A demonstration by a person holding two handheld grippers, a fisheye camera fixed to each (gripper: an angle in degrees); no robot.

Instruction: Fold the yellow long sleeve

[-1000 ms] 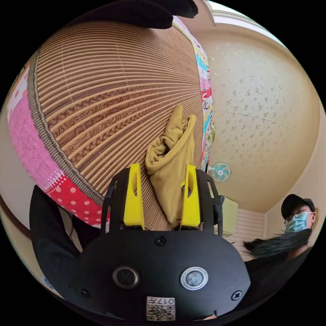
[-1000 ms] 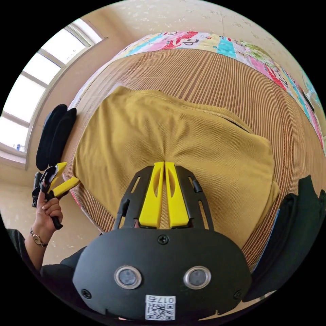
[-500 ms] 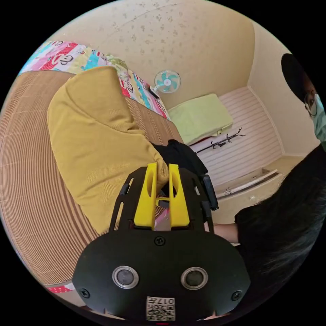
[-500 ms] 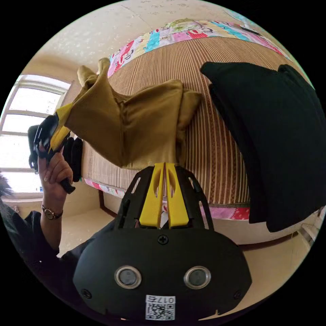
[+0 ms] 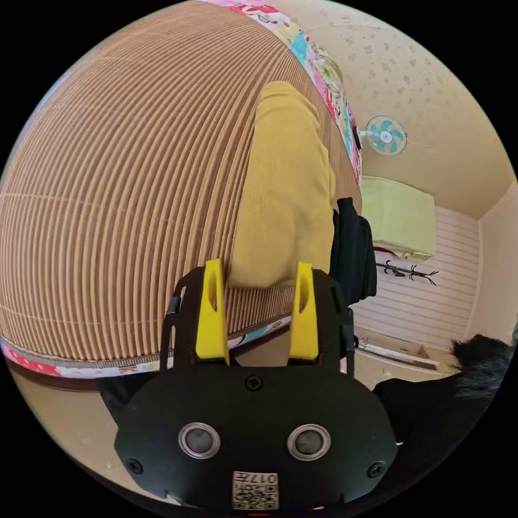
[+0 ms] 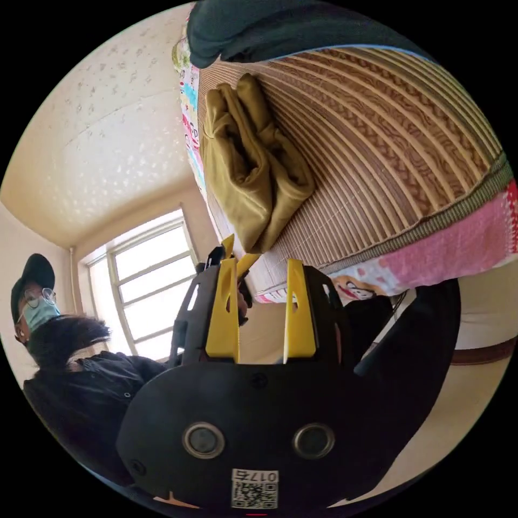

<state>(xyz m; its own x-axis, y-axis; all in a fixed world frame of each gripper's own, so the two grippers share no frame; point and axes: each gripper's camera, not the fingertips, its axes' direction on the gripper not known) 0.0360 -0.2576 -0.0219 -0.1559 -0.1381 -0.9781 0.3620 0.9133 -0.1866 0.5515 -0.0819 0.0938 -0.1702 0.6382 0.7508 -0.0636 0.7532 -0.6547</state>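
The yellow long sleeve lies as a folded bundle on the striped bamboo mat near the bed's edge. My left gripper is open, its jaws standing wide apart on either side of the garment's near end without pressing on it. In the right gripper view the same bundle rests on the mat, with loose rolled folds. My right gripper is open just below the bundle's lower corner, with nothing between its jaws. The left gripper peeks out beside that corner.
A black garment lies on the mat right beside the yellow one; a dark garment covers the mat's far end. A patchwork bedcover hangs below the mat. A fan, a window and a person are around.
Half a second ago both grippers were shut on the yellow garment and held it up off the mat. Both have now let go and opened, and the garment lies on the mat.
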